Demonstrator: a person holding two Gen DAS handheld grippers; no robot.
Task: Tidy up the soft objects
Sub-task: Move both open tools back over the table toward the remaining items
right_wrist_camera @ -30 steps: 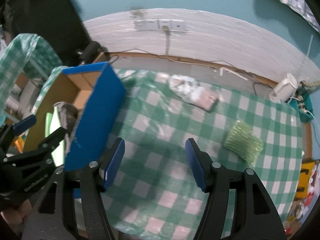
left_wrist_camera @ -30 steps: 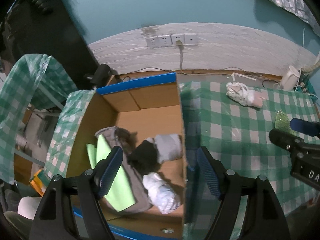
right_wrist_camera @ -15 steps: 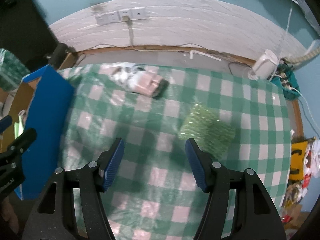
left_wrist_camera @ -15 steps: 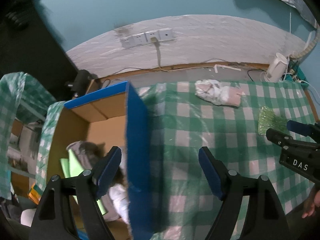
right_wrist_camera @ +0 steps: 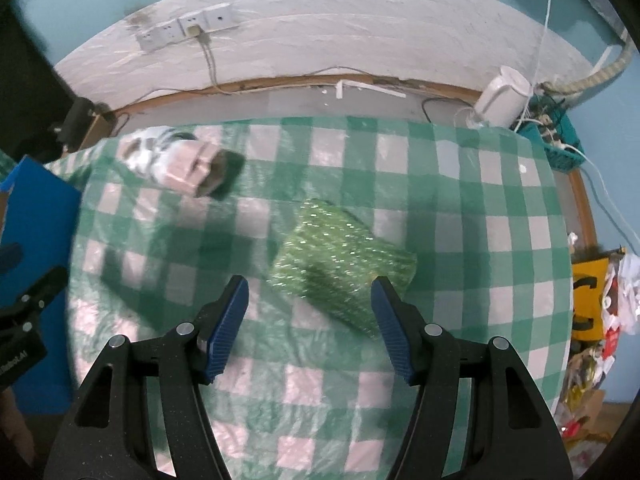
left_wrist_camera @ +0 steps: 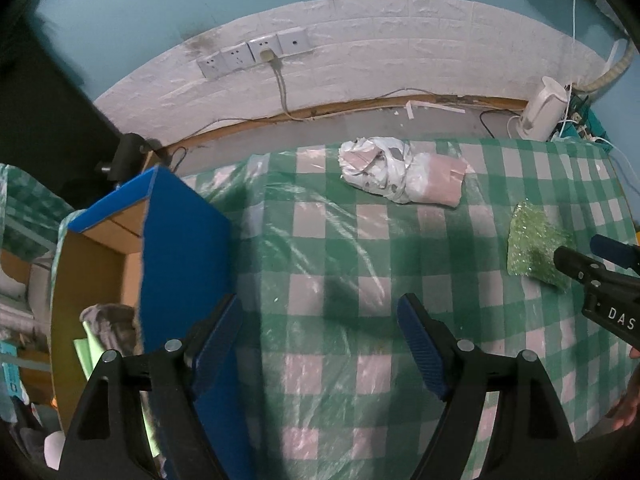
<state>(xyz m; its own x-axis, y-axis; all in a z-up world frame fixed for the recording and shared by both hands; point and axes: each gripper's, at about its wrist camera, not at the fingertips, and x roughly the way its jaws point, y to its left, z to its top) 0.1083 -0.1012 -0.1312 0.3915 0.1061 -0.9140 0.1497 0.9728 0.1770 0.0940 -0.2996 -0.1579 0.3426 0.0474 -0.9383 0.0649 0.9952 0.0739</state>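
Blue-padded fingers of the right gripper (right_wrist_camera: pixel 308 312) stand partly open and empty, straddling the near end of the glittery green sponge (right_wrist_camera: pixel 340 264) on the checked counter (right_wrist_camera: pixel 460 208) without pressing it. A second ago that sponge sat well off to the right; now both hands have swung over from the box, so I judge a pick is about to begin. The left gripper (left_wrist_camera: pixel 320 344) hangs wide open over bare cloth, holding nothing, where earlier it looked straight down into the cardboard box (left_wrist_camera: pixel 180 248), which now shows at its left edge with a grey cloth (left_wrist_camera: pixel 108 320) inside. Farther back, near the wall side, the crumpled white and pink bundle (left_wrist_camera: pixel 400 176) waits untouched.
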